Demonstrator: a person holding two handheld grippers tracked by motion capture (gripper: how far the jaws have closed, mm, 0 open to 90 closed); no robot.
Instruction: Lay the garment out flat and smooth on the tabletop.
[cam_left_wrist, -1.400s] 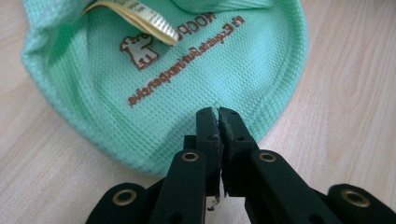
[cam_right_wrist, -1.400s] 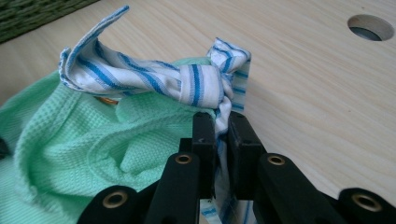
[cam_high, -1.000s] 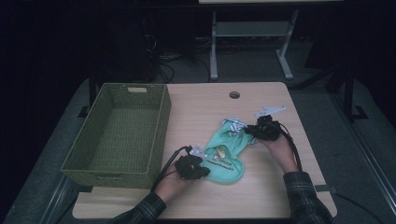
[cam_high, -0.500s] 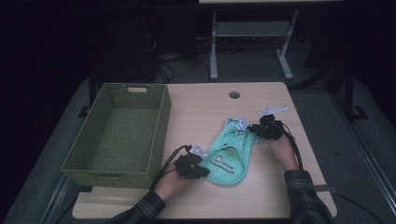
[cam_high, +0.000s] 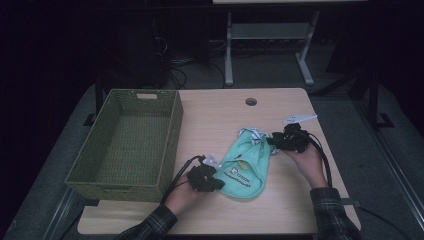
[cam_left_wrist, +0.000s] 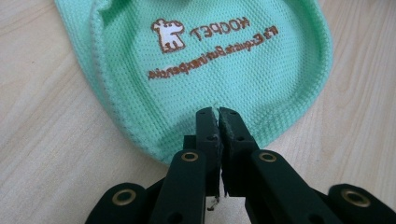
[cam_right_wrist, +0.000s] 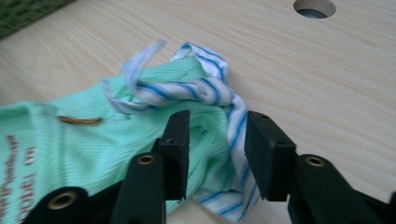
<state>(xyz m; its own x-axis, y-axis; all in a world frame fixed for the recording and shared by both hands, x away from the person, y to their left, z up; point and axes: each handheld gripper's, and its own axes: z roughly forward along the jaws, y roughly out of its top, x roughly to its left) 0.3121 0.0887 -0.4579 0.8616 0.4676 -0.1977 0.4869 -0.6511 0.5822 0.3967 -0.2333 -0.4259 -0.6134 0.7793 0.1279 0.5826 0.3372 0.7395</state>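
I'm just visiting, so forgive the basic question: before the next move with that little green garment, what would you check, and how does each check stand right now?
1. Left gripper clamped on the green garment's hem: ok, jaws shut on the fabric.
2. Right gripper released: ok, its jaws have just been opening; the striped trim lies between them, unpressed.
3. Garment flat: not ok, the striped end is bunched.
4. Green basket ready to receive it: ok, nothing inside.
5. Garment fully on the table: ok.
6. Cables free of the cloth: cannot tell.
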